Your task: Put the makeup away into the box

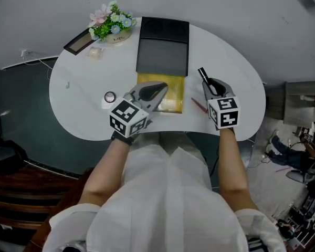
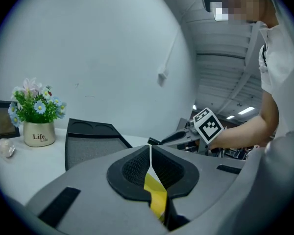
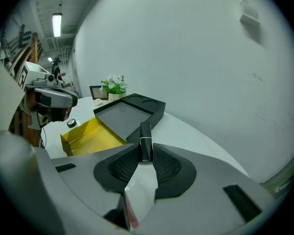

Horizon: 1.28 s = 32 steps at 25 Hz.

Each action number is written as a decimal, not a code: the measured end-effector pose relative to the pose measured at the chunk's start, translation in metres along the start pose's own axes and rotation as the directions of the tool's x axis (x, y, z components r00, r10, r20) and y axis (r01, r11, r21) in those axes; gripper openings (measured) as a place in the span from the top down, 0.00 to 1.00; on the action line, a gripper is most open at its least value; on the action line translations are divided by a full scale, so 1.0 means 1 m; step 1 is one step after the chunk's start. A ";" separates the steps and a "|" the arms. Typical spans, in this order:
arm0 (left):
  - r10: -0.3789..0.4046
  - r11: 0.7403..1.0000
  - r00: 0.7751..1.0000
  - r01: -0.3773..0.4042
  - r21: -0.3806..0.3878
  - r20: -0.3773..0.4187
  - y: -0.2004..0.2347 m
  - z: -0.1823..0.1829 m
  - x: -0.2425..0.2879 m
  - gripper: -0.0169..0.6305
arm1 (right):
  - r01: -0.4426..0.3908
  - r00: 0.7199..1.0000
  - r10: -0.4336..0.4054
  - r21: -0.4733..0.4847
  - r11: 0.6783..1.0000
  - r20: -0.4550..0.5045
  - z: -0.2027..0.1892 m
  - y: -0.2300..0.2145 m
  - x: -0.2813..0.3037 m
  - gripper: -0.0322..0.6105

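My right gripper (image 3: 145, 154) is shut on a slim black makeup tube (image 3: 145, 140) with a thin gold band. It holds the tube above the table to the right of the boxes, and the tube (image 1: 202, 74) sticks out past the jaws. My left gripper (image 2: 150, 153) is shut on the thin wall of an open yellow box (image 2: 156, 196). That yellow box (image 1: 174, 96) lies just in front of a flat black box (image 1: 163, 49) whose lid stands open. The right gripper view shows the yellow box (image 3: 90, 133) with my left gripper (image 3: 51, 99) at its near edge.
A red pencil (image 1: 199, 105) lies on the white table under my right gripper. A small round jar (image 1: 109, 96) sits left of the left gripper. A flower pot (image 1: 111, 22) and a dark picture frame (image 1: 79, 42) stand at the back left. The table's curved front edge is close to the person's body.
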<state>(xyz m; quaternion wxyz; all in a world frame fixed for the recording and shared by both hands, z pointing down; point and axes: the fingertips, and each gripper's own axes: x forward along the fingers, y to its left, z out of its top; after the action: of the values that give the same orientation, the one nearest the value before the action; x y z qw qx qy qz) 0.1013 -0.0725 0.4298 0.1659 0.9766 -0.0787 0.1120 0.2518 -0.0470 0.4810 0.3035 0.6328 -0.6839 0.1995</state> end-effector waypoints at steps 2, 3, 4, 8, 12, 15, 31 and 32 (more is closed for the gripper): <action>0.016 1.000 1.000 -0.016 -0.001 0.007 0.002 0.001 -0.007 0.94 | -0.029 0.999 0.030 -0.030 0.999 0.015 0.010 0.014 0.000 0.82; 0.026 1.000 1.000 -0.026 -0.002 0.011 0.003 0.001 -0.011 0.94 | -0.045 0.999 0.046 -0.046 0.998 0.018 0.013 0.022 0.001 0.82; 0.035 0.999 0.999 -0.035 -0.003 0.015 0.005 0.001 -0.016 0.94 | -0.061 0.998 0.062 -0.061 0.996 0.019 0.016 0.029 0.002 0.82; 0.077 0.997 0.997 -0.077 -0.009 0.030 0.012 0.001 -0.034 0.94 | -0.132 0.991 0.132 -0.103 0.986 0.000 0.022 0.061 0.014 0.82; 0.122 0.992 0.992 -0.122 -0.020 0.042 0.021 -0.002 -0.054 0.94 | -0.206 0.979 0.201 -0.158 0.966 -0.046 0.019 0.095 0.032 0.82; 0.154 0.988 0.987 -0.152 -0.032 0.047 0.026 -0.006 -0.068 0.94 | -0.254 0.966 0.240 -0.196 0.947 -0.091 0.014 0.117 0.048 0.82; 0.227 0.972 0.973 -0.224 -0.071 0.040 0.046 -0.023 -0.107 0.94 | -0.372 0.918 0.298 -0.312 0.874 -0.262 -0.010 0.177 0.099 0.82; 0.227 0.972 0.973 -0.224 -0.071 0.040 0.047 -0.023 -0.108 0.94 | -0.374 0.917 0.298 -0.317 0.871 -0.264 -0.009 0.178 0.101 0.82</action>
<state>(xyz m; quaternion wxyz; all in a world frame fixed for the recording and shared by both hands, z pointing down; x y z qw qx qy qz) -0.0160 -0.0955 0.4390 0.1822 0.9577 -0.1968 0.1042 0.0758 -0.0944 0.5748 0.4444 0.4125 -0.7734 0.1851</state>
